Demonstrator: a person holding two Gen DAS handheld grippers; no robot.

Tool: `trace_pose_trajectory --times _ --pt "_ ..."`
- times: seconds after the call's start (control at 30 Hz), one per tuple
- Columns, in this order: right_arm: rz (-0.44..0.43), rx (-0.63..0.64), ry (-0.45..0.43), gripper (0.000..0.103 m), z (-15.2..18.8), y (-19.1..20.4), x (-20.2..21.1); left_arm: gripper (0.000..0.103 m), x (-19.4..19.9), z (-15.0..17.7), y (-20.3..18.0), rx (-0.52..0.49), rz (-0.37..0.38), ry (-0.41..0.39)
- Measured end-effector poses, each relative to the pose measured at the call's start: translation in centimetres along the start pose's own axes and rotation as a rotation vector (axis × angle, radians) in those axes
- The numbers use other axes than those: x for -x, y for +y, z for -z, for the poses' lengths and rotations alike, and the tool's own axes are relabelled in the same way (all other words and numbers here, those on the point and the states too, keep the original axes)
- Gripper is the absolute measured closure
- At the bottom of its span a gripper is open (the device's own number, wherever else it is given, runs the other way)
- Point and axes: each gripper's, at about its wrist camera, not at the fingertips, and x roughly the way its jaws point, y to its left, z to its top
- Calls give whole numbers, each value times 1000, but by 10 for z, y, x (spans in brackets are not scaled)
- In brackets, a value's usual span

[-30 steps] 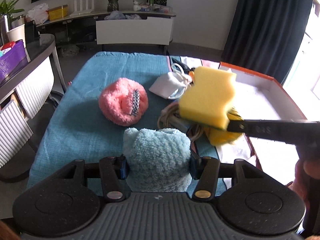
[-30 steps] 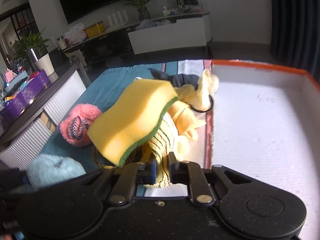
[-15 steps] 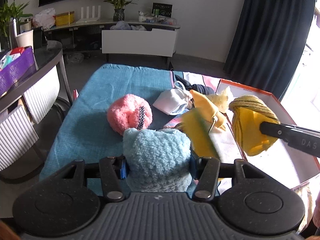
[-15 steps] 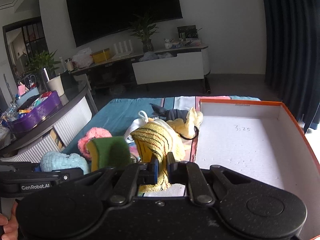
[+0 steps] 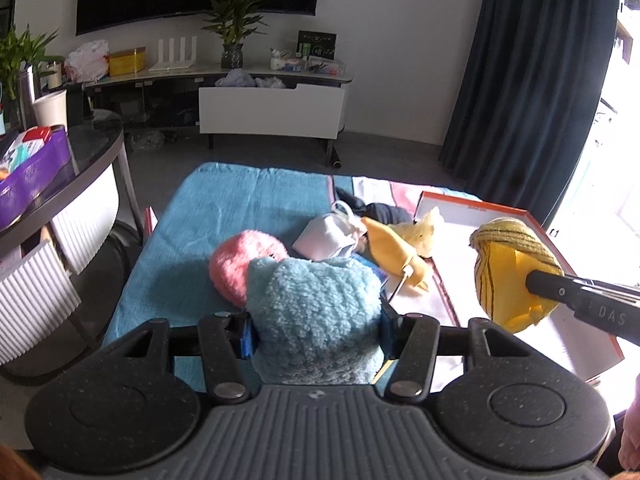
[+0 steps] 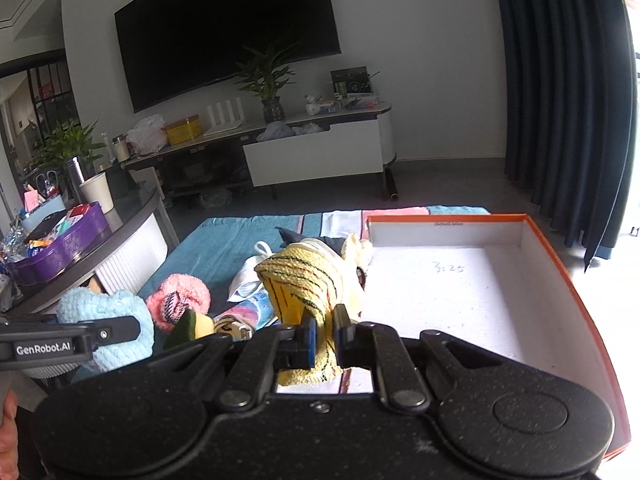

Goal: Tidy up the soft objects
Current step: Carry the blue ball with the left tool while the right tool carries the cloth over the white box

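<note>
My left gripper point(image 5: 316, 332) is shut on a fluffy light-blue sock bundle point(image 5: 316, 312) and holds it above the teal cloth; it also shows in the right wrist view point(image 6: 108, 320). My right gripper point(image 6: 325, 330) is shut on a yellow knit item with dark stripes point(image 6: 304, 284), lifted near the left edge of the orange-rimmed white box point(image 6: 552, 264). The same yellow item point(image 5: 512, 272) hangs over the box point(image 5: 480, 210) in the left wrist view. A pink fluffy bundle point(image 5: 240, 260) lies on the cloth.
On the teal cloth point(image 5: 224, 208) lie a white pouch point(image 5: 328, 236), a yellow plush toy point(image 5: 396, 256), dark clothing point(image 5: 384, 212) and a yellow-green sponge point(image 6: 192, 326). A round table with a purple tin point(image 6: 56, 248) stands at left.
Both grippers have risen with their loads. The yellow sponge that rested on the right gripper's striped item fell off to the cloth. The right gripper moved toward the box.
</note>
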Motion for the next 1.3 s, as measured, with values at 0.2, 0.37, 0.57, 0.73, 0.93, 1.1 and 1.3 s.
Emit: trace_pose_trajectory --times 0.2,0.37,0.57,0.73,0.93,1.1,1.3 --pt "28 -12 -9 92 -3 -8 6 48 -6 -7 -18 -25 36 0" --pt "49 -30 -10 92 -3 -16 9 48 -12 -11 -32 -39 63 -1" --pt "75 -47 -13 92 -5 -26 13 48 -19 -14 -44 -52 87 2" --pt "90 -62 -19 92 -7 -34 14 48 -27 -16 -54 -56 106 12" --pt "106 -78 -18 91 -8 -43 14 48 -34 -19 -66 -81 116 20" --pt "118 -86 -21 91 -10 -50 14 47 -41 -22 -76 -94 122 24" --pt "133 -105 -31 91 -13 -61 14 47 -49 -27 -90 -104 134 23"
